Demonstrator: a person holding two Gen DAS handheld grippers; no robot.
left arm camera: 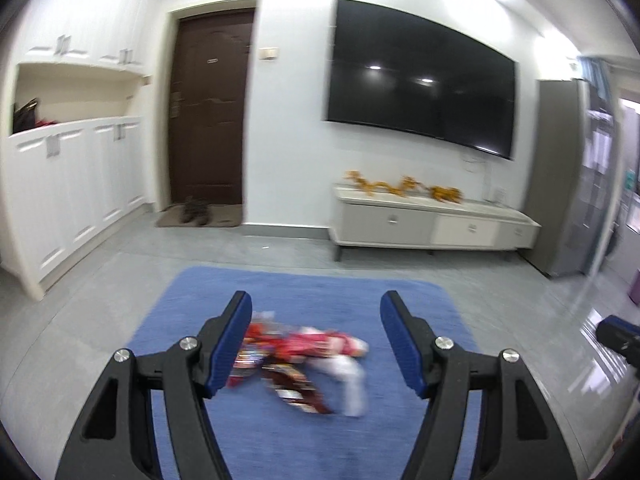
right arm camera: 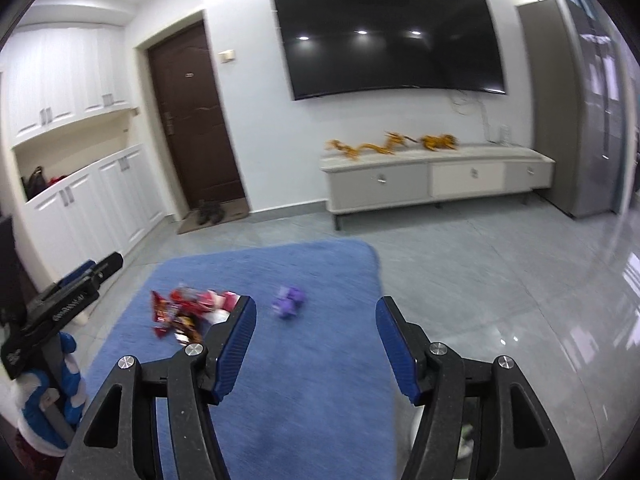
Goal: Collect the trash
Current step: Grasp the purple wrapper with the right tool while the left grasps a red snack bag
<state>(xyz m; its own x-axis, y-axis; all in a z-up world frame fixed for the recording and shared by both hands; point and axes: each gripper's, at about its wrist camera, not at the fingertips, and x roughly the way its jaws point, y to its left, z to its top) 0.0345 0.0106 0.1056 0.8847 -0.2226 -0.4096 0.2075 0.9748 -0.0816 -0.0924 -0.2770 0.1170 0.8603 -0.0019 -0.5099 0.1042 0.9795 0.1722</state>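
A blurred pile of red and white snack wrappers (left arm camera: 296,356) lies on a blue rug (left arm camera: 320,440) on the floor. My left gripper (left arm camera: 316,300) hangs above the pile, open, with nothing between its blue pads. In the right wrist view the same pile (right arm camera: 188,312) sits left of centre, and a small crumpled purple wrapper (right arm camera: 289,300) lies apart to its right. My right gripper (right arm camera: 316,304) is open and empty above the rug (right arm camera: 312,400), nearer the purple wrapper. The left gripper (right arm camera: 102,266) shows at the left edge, held by a hand in a blue and white glove (right arm camera: 68,360).
A low white TV stand (right arm camera: 436,176) carrying golden dragon figures (right arm camera: 376,146) stands against the far wall under a large black TV (right arm camera: 388,36). A brown door (right arm camera: 192,120) with a doormat and shoes (right arm camera: 210,212) is at the left. White cabinets (right arm camera: 100,200) line the left wall; a grey fridge (right arm camera: 580,112) stands right.
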